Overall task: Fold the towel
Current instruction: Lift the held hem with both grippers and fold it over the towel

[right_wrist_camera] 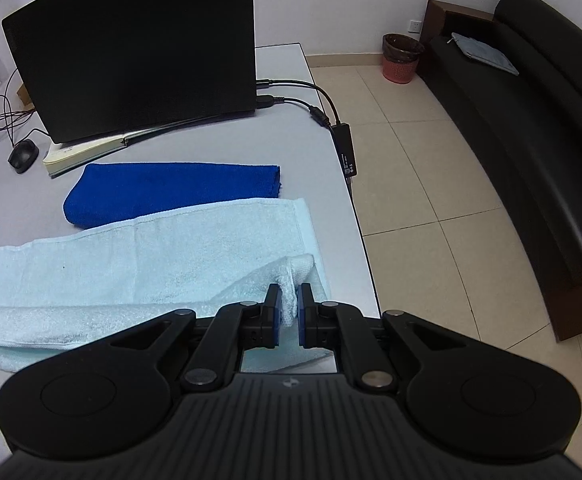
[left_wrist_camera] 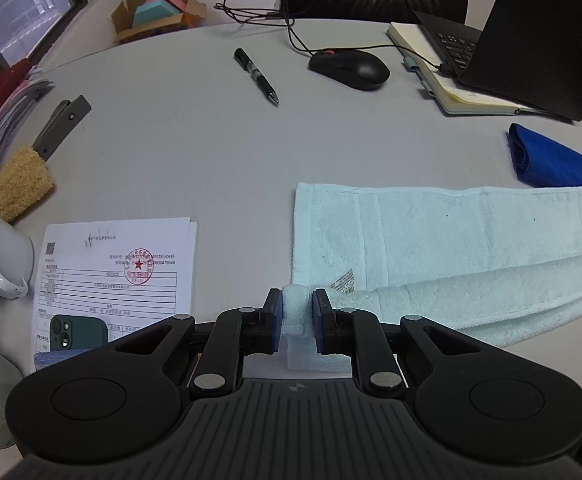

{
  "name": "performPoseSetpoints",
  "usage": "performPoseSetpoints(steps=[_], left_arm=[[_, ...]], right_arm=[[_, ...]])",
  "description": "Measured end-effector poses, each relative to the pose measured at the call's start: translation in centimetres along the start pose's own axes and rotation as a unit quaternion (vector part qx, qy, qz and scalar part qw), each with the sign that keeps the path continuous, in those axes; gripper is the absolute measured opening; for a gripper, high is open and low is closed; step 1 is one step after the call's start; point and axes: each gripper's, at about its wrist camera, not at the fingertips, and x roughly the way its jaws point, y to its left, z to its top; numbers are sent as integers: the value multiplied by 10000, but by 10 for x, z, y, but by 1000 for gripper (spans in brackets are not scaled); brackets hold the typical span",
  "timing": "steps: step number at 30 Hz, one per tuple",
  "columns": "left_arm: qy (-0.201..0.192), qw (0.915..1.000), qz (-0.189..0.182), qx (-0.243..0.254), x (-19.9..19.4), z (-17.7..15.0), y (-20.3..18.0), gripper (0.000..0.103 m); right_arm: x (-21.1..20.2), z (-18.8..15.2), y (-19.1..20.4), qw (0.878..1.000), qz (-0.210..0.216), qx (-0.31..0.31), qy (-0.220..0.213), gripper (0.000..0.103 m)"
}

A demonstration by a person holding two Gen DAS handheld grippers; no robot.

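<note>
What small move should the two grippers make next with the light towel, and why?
Probably carry both pinched corners on toward the towel's far edge. The left gripper and right gripper each clamp a near corner, lifted and partly rolled over, but the far half is uncovered.

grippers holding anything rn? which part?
Both grip the light blue towel: left gripper and right gripper each pinch a near-edge corner.

fluffy terry towel [left_wrist_camera: 451, 240], matt smooth table [left_wrist_camera: 191, 152]
</note>
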Motion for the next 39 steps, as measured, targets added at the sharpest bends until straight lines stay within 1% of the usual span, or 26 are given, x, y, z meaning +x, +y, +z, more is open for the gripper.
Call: performPoseSetpoints(steps=[13,22,35,39], left_arm=[[83,9998,81,-155,19,27,1,18],[187,9997,104,-152,33,43,2,18],[292,9989,122,-334,52,61,6,18],[337,9988,160,-326,60,65,5,18]], right_arm=[[28,27,6,9998,-26,-133,155,8],[43,37,7,9995,-75,-140,271,8],[58,51,11,9989,-141,-137,417,9],[66,56,13,9983,-181,-154,533,9]])
